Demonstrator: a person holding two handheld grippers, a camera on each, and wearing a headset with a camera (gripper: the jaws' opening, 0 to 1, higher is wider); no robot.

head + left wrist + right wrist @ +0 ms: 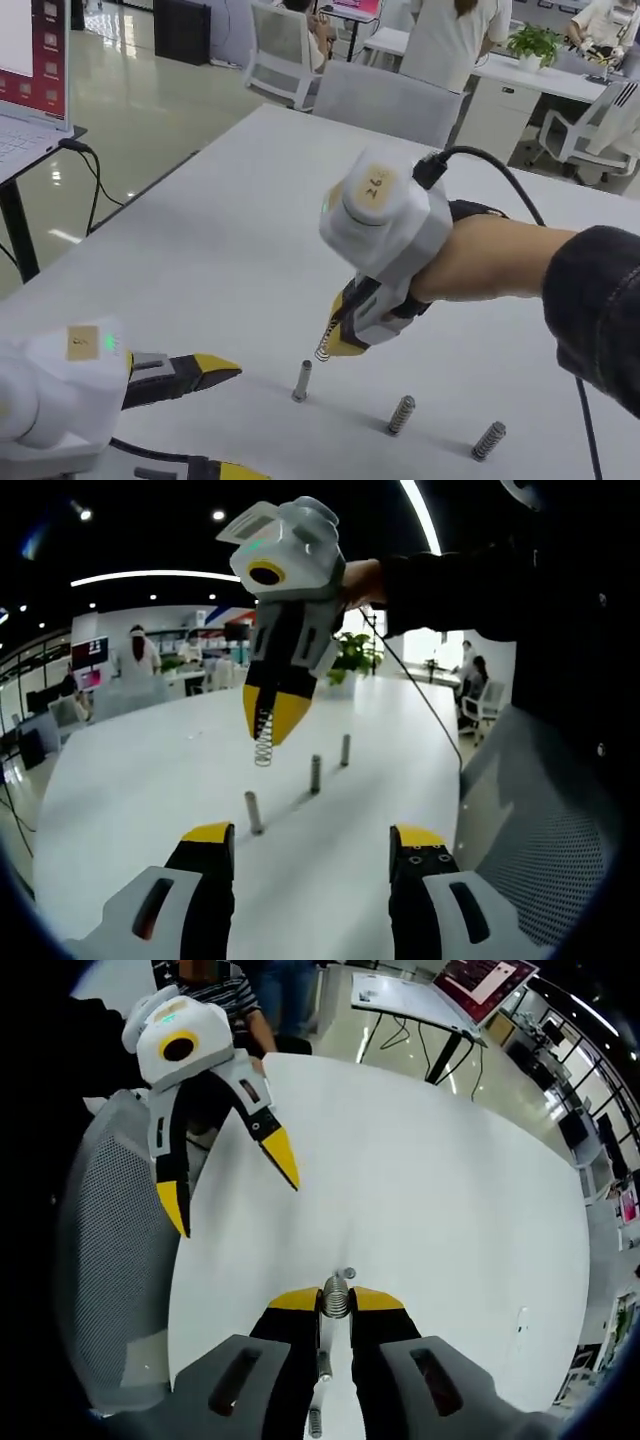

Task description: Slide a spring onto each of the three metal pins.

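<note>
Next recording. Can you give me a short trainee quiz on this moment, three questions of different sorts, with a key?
1. True or false: the right gripper has its jaws shut on a spring.
2. Multiple choice: how many of the three pins on the table already carry a spring? A) none B) one C) two D) three
3. Fill in the blank: the left gripper has its jaws ____ and holds nothing.

Key: 1 true. 2 C; one bare pin is left, just below the held spring. 3 open.
</note>
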